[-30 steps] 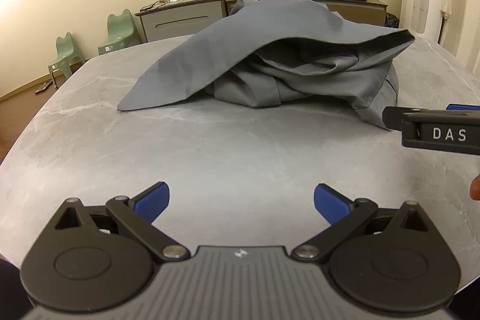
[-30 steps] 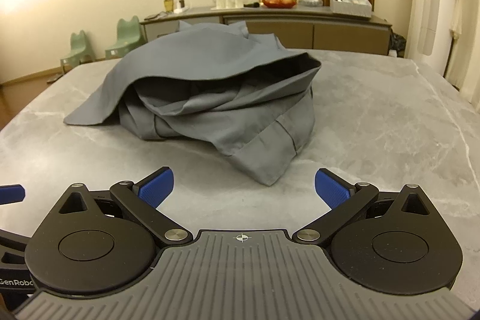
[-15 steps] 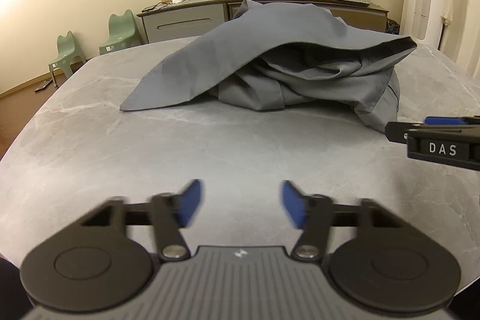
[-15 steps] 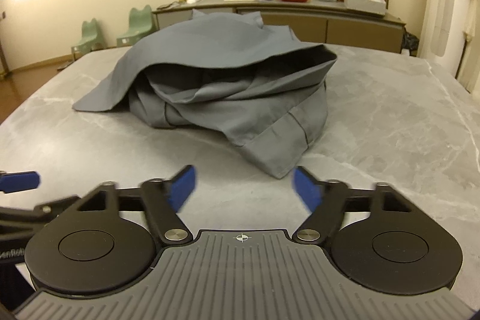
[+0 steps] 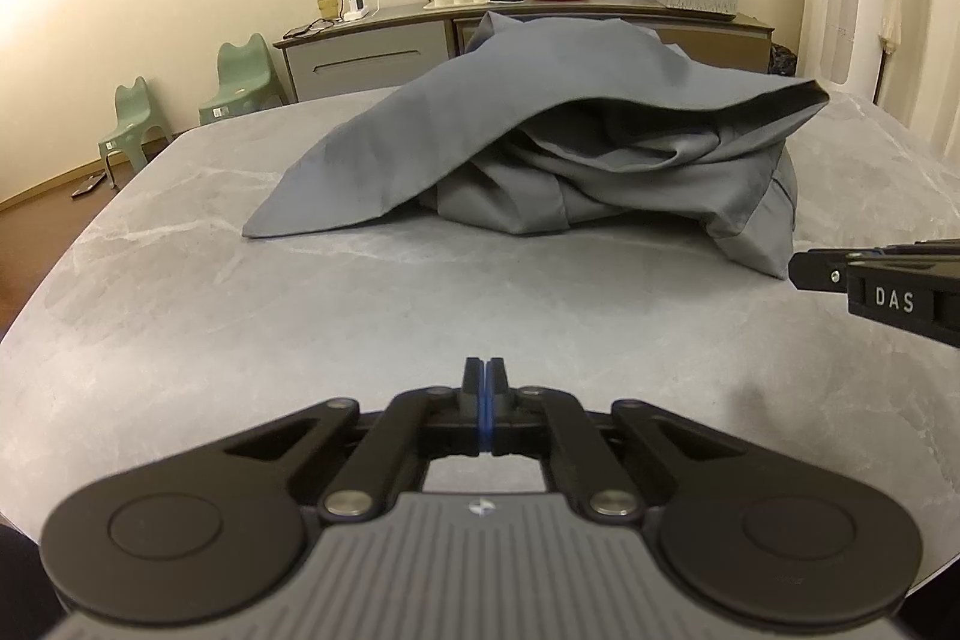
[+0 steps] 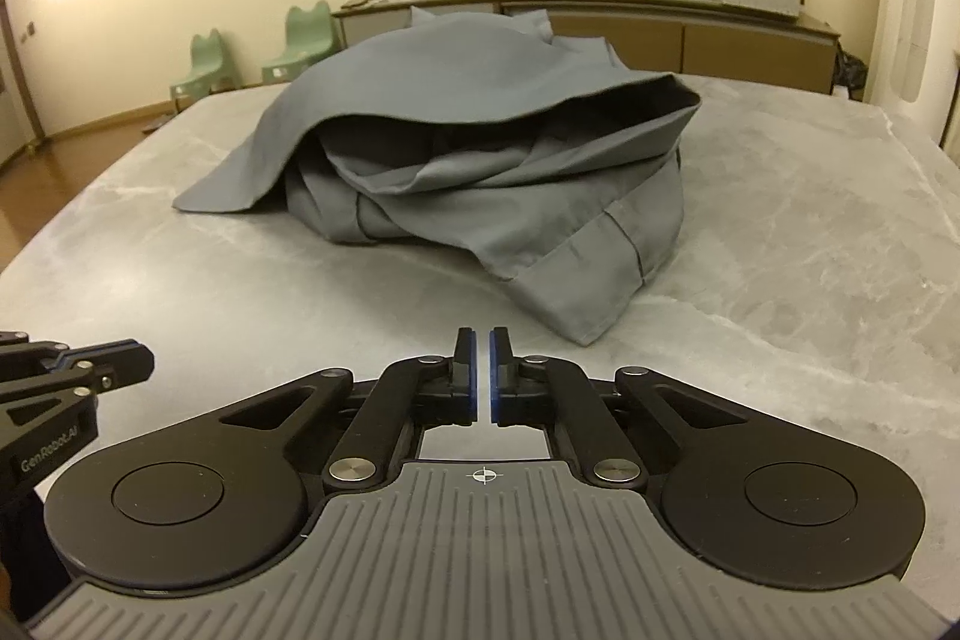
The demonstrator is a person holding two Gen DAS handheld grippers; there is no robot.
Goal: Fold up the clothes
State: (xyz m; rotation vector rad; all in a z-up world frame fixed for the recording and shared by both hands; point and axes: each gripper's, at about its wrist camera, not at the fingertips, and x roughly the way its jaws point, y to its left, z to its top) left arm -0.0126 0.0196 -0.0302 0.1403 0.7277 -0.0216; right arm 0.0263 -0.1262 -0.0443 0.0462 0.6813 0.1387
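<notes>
Nearest the cameras, the left gripper has its blue pads pressed together on nothing, and the right gripper is likewise closed and empty, only a sliver showing between its pads. Both hover over bare grey marble table, short of the cloth. Closed like this, they would likely shove the fabric and bunch it further rather than catch an edge; they need to spread first. A blind pinch into the heap could also take several layers together, so the piece would not open out flat. Farther off, mid-table, lies the grey garment, crumpled in a mound: one broad panel arches over twisted folds, a flat corner trails left, and a hemmed end points toward the right gripper.
</notes>
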